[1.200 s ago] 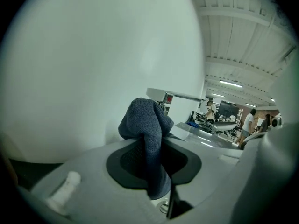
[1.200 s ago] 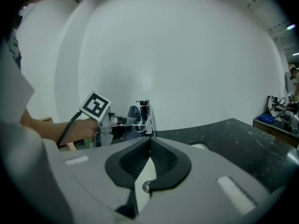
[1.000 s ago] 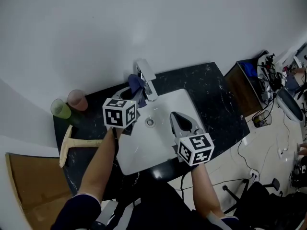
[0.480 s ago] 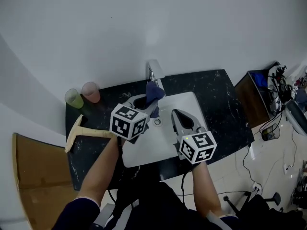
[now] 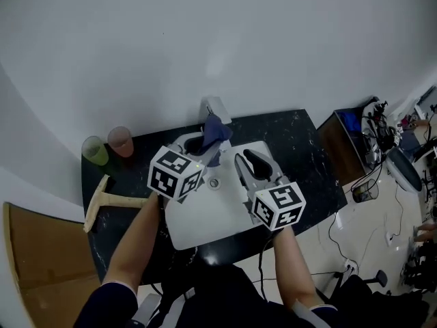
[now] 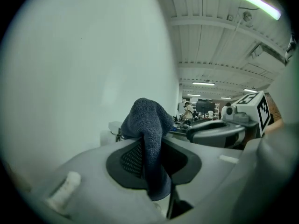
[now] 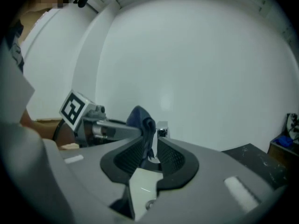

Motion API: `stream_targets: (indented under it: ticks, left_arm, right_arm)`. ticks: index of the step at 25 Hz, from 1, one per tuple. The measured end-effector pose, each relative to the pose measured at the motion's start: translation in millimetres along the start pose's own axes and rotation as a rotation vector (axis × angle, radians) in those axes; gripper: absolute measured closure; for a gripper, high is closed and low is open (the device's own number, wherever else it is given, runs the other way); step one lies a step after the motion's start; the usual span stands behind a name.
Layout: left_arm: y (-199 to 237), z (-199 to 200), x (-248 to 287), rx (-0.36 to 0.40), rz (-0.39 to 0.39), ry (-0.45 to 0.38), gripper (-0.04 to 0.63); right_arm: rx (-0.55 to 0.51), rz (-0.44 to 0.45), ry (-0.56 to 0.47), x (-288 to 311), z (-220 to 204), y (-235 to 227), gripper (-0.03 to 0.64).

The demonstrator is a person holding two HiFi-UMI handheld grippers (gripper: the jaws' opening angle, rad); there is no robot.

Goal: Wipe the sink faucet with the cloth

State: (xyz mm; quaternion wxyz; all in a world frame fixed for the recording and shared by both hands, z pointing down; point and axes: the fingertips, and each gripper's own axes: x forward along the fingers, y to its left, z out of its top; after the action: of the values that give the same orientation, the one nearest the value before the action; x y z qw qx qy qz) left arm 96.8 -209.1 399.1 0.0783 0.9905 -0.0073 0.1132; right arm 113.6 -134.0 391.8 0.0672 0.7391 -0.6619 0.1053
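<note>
A dark blue cloth point(image 5: 215, 132) hangs bunched from my left gripper point(image 5: 199, 146), which is shut on it just in front of the chrome faucet point(image 5: 217, 108) at the back of the white sink point(image 5: 205, 214). In the left gripper view the cloth point(image 6: 148, 125) is pinched between the pads and droops over them, with the faucet point(image 6: 113, 129) behind. My right gripper point(image 5: 247, 160) hovers over the basin to the right; its jaws have just been opening and hold nothing. Through its gap point(image 7: 152, 157) I see the cloth point(image 7: 140, 118) and faucet point(image 7: 162, 129) farther off.
A black stone counter point(image 5: 300, 149) surrounds the sink. A green cup point(image 5: 95, 151) and a pink cup point(image 5: 121, 141) stand at its back left, with a wooden-handled tool point(image 5: 102, 200) lying near them. A cabinet point(image 5: 345, 125) and cables sit on the floor at right.
Both grippers have risen and come closer to the faucet, the left still carrying the cloth. The right gripper's jaws, shut before, now stand apart.
</note>
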Motion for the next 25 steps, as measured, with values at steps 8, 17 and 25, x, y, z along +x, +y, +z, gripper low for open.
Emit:
stream_targets:
  ticks: [8,17,25]
  left_arm:
    - [28,61,6,0.023,0.044,-0.091,0.518]
    - [58,133,44,0.288,0.166,-0.223,0.523]
    - [84,84,84,0.306,0.19,-0.102,0.523]
  right_arm:
    - [-0.025,0.059,0.076,44,-25,-7,0.522]
    - [-0.016,0.184,0.1,66,-41,-1,0.531]
    - [-0.011,0.201,0.096,70,-47,1,0.561]
